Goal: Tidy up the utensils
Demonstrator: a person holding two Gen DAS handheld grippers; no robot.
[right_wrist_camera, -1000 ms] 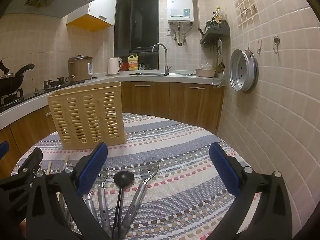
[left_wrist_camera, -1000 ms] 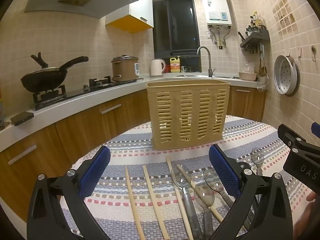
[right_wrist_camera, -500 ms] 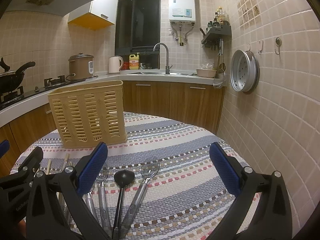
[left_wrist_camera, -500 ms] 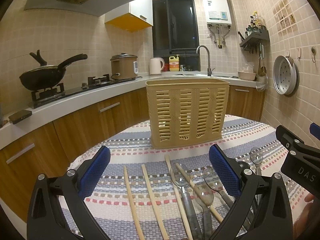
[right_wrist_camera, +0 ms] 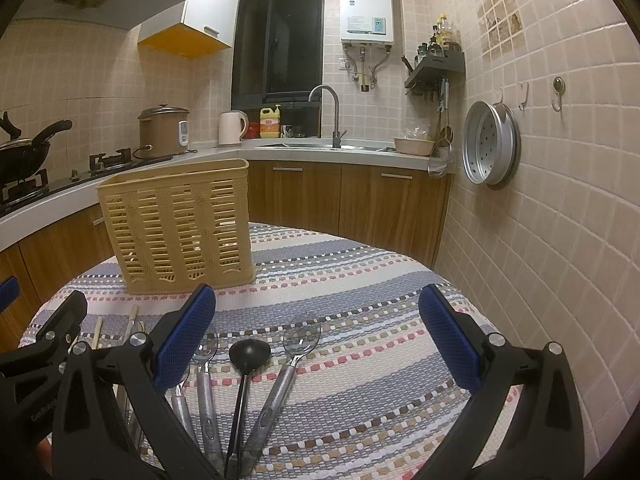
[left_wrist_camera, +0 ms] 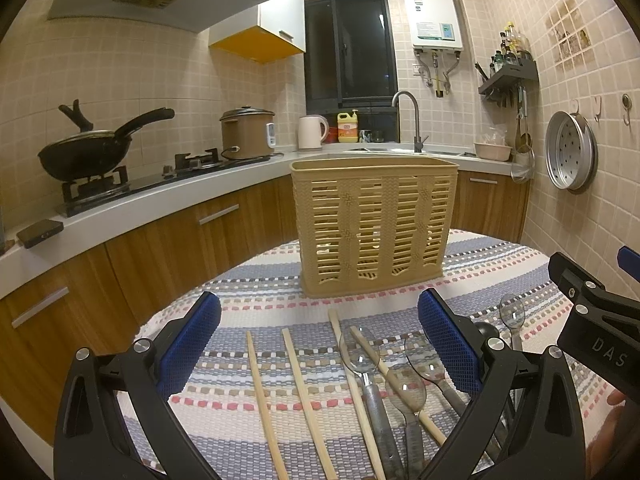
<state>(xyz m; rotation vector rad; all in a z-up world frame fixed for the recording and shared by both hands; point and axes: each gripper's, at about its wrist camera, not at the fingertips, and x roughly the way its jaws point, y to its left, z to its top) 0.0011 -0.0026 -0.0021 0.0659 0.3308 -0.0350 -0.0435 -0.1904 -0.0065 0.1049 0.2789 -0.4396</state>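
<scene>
— Hovering over the striped tablecloth (left_wrist_camera: 256, 292), the left gripper (left_wrist_camera: 320, 348) has its blue-padded fingers (left_wrist_camera: 192, 344) spread wide with nothing between them. What lies under it?

— Four wooden chopsticks (left_wrist_camera: 304, 396) lie flat on the cloth, two well apart on the left and two more mixed in with clear-bowled spoons (left_wrist_camera: 360, 356) that have metal handles. One chopstick crosses over the spoon handles (it runs slanting toward the right finger). All of them point roughly toward the tan slotted utensil basket (left_wrist_camera: 374, 232), which stands upright farther back on the table.

— And the right gripper (right_wrist_camera: 318, 344)?

— Its jaws are equally wide apart and hold nothing. Below its gap lie a black ladle (right_wrist_camera: 248, 354) and a clear spoon (right_wrist_camera: 302, 340) with a metal handle, side by side; another spoon sits just beside the left pad (right_wrist_camera: 184, 340), and one more is partly hidden under it. The basket (right_wrist_camera: 176, 224) stands to the left of this view, apart from every utensil.

— Does either gripper touch anything?

— Neither appears to; both hang above the cloth. The right gripper's black frame (left_wrist_camera: 592, 320) shows at the right edge of the left camera, near a lone spoon (left_wrist_camera: 512, 314). Whether the basket holds anything cannot be told through its slots.
</scene>
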